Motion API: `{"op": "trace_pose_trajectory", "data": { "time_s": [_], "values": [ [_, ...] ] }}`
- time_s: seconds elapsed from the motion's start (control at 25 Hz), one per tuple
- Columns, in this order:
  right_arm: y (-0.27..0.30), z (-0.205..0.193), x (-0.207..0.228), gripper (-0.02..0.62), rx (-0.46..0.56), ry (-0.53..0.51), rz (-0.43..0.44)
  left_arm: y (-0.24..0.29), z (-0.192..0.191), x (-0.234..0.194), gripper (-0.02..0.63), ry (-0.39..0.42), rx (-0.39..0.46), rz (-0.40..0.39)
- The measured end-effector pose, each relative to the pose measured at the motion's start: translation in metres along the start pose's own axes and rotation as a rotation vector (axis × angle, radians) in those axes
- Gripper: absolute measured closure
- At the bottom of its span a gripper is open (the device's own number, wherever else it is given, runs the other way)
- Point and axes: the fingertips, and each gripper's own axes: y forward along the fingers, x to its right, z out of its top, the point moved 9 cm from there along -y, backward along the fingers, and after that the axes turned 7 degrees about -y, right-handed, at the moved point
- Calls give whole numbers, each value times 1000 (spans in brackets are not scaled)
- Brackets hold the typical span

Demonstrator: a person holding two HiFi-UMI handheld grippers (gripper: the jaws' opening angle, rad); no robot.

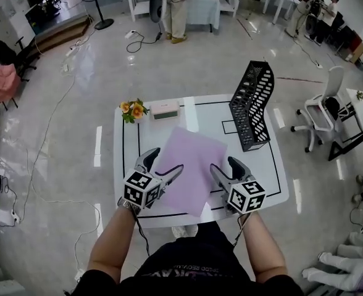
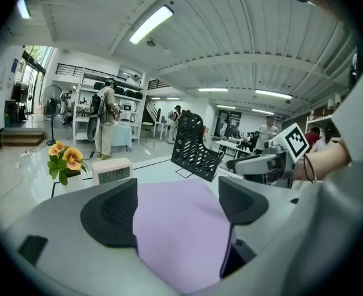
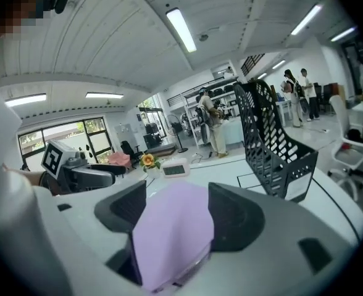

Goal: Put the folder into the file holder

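Observation:
A lilac folder [image 1: 191, 165] sits slanted over the middle of the white table [image 1: 268, 184], its near corner past the front edge. My left gripper [image 1: 166, 160] is at its left edge and my right gripper [image 1: 223, 164] at its right edge. Each has one finger over the sheet. In the left gripper view the folder [image 2: 181, 227] fills the wide gap between the jaws. The right gripper view shows the same, the folder [image 3: 169, 227] between jaws that stand wide apart. The black mesh file holder [image 1: 252, 103] stands empty at the table's back right.
A small pot of orange flowers [image 1: 132, 110] and a pale desk clock [image 1: 165, 110] stand at the table's back left. A white office chair [image 1: 320, 113] is to the right of the table. People stand far back in the room. Cables lie on the floor.

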Motion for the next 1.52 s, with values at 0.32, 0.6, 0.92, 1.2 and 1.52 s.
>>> {"op": "trace_pose_trajectory", "data": {
  "time_s": [0.32,0.6,0.92,1.2,1.52],
  "values": [
    [43,-29,42,275,-120,148,-46,48,-13,-39,192,-34,-130,50],
    [75,-44,63,253,-158,248,-49,81,-29,-70,177,-75,-219,76],
    [95,-56,77,249,-197,321,-73,107,-41,-91,170,-124,-280,54],
    [108,-66,83,249,-248,368,-67,125,-49,-100,170,-161,-318,27],
    [113,-69,85,249,-261,405,-64,133,-52,-106,172,-226,-355,-19]
  ]
}}
